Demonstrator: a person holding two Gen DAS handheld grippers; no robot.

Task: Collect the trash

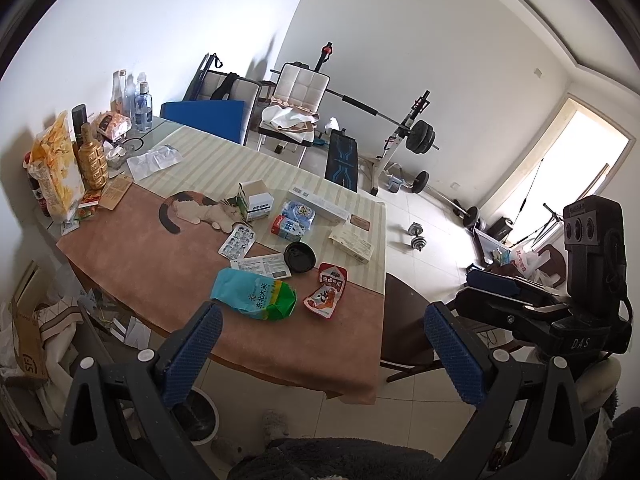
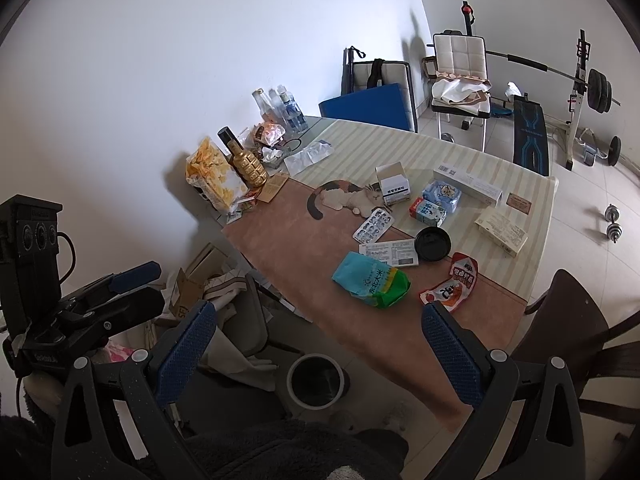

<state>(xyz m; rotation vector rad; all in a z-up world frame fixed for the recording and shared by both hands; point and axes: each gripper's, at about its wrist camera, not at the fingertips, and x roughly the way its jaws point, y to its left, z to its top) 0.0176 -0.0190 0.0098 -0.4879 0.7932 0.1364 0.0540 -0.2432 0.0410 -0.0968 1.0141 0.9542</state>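
Litter lies on a table with a cat-print cloth: a blue-green rice bag, a red snack wrapper, a black lid, a blister pack, a leaflet, a small milk carton and several boxes. A white-rimmed bin stands on the floor by the table's near edge. My left gripper hangs open short of the rice bag. My right gripper is open too, above the bin and table edge. Both hold nothing.
Bottles, a gold bottle and a chip bag crowd the table's wall side. A brown chair stands at the near right corner. Cardboard and bags pile on the floor at left. Weight bench and dumbbells lie beyond.
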